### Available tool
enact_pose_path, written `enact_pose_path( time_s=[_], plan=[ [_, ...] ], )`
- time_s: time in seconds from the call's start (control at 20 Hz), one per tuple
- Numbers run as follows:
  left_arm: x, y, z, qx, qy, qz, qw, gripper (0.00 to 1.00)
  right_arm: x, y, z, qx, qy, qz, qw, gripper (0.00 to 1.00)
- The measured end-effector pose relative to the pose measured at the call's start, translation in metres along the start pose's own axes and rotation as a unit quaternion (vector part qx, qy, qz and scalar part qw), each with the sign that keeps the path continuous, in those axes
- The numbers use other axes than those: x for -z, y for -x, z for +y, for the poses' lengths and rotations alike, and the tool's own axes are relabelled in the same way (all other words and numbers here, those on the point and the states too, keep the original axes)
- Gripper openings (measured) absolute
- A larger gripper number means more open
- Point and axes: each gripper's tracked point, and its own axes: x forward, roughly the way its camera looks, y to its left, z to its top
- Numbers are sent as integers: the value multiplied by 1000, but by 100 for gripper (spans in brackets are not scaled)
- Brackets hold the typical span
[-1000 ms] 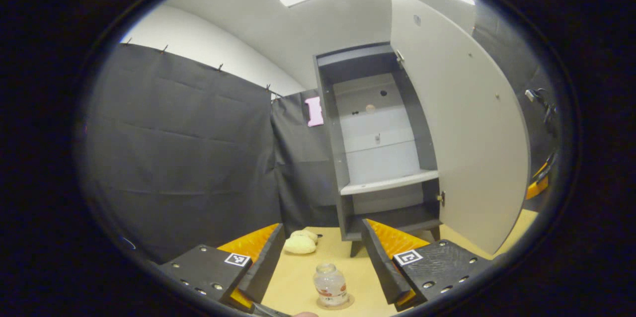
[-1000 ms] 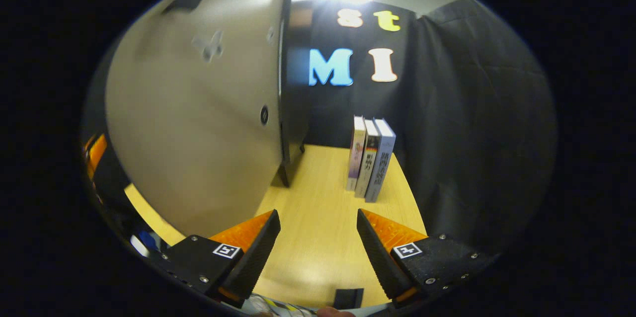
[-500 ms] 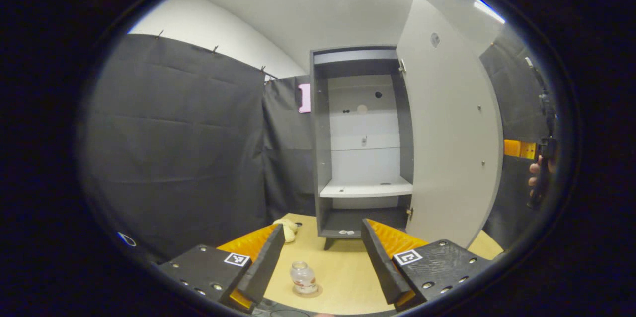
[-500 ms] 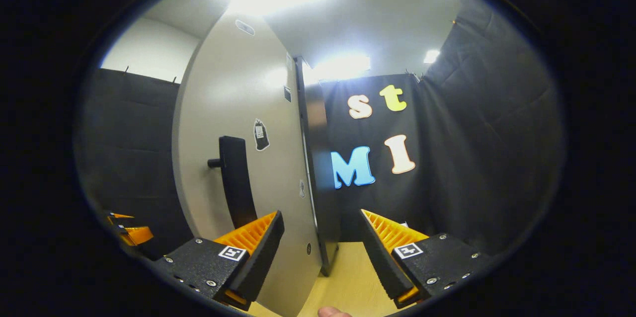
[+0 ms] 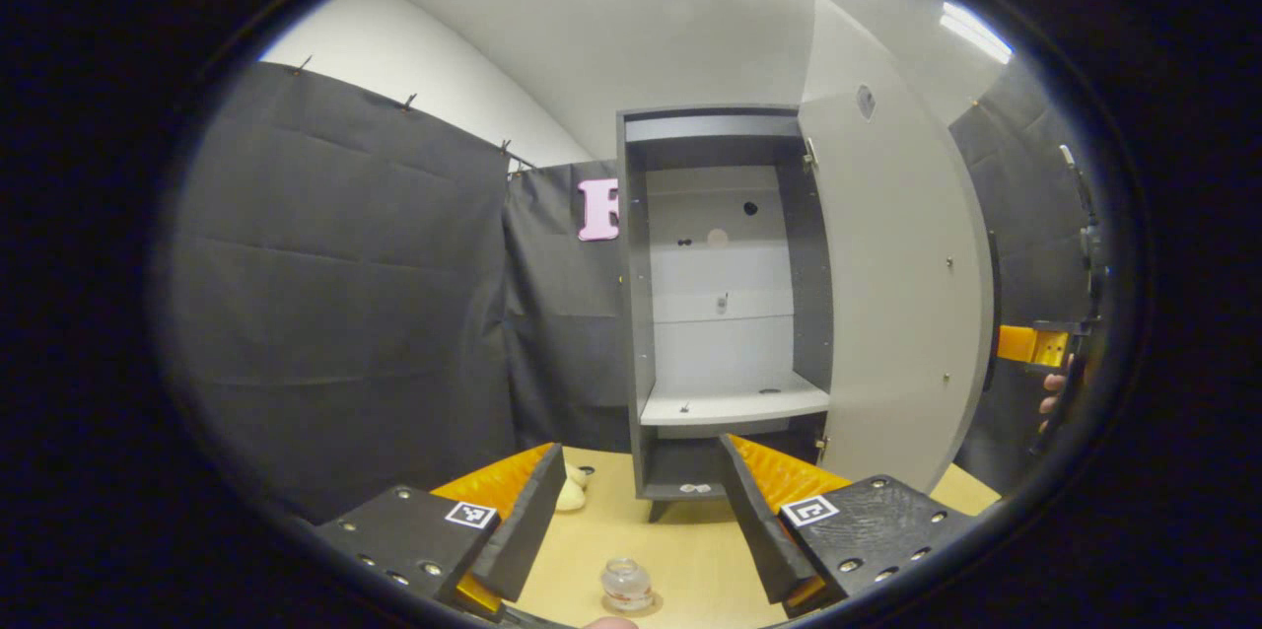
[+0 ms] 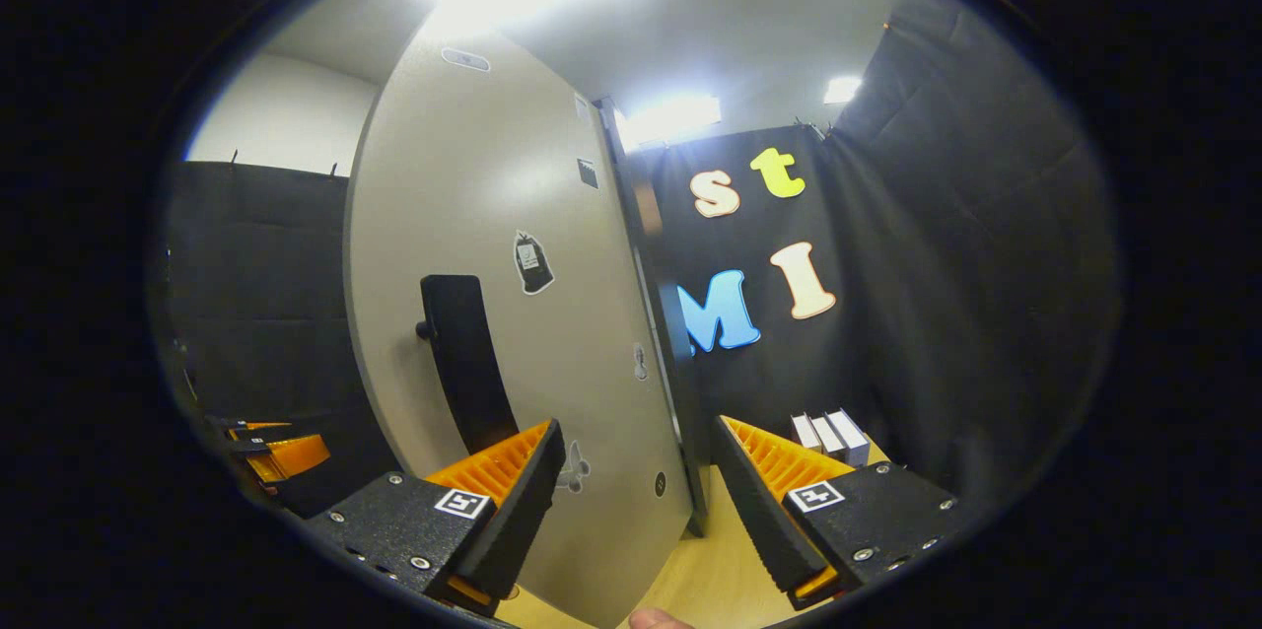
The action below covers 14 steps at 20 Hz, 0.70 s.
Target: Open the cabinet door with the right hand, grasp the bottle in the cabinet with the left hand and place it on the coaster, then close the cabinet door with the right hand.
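A small clear bottle (image 5: 628, 584) stands upright on a round coaster (image 5: 646, 602) on the wooden table, low in the left gripper view. My left gripper (image 5: 641, 449) hangs open above and behind it, holding nothing. The grey cabinet (image 5: 725, 314) stands open, its shelf (image 5: 735, 404) bare, its pale door (image 5: 902, 294) swung out to the right. My right gripper (image 6: 638, 427) is open, facing the door's outer face (image 6: 493, 215), with the black handle (image 6: 463, 363) just left of its fingers. It also appears past the door's edge (image 5: 1030, 345), held by a hand (image 5: 1050, 394).
Cream lumps (image 5: 570, 496) lie on the table (image 5: 690, 550) left of the cabinet's foot. Small bits (image 5: 695, 488) sit on the cabinet's bottom board. Three books (image 6: 828, 430) stand by the black cloth wall. My left gripper (image 6: 276, 452) appears left of the door.
My left gripper has drawn back from the bottle, which stays on the coaster. My right gripper has risen from table height to face the door's outer side near the handle.
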Motion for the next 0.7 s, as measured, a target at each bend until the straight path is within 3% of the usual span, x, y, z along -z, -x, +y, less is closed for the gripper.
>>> enact_pose_path(
  time_s=[0.3,0.45,0.55,0.7],
  plan=[
    [7,-81,46,27,24,-4,999,88,2,-38,76,2,-21,-18,1000,94],
    [3,-107,63,45,-31,-16,998,89,1,-61,105,5,-19,-37,999,94],
    [3,-114,62,59,-47,-24,997,89,9,-82,114,6,-23,-27,999,94],
    [-6,-120,53,81,-41,-43,995,88,15,-94,107,45,-19,-4,999,95]
  ],
)
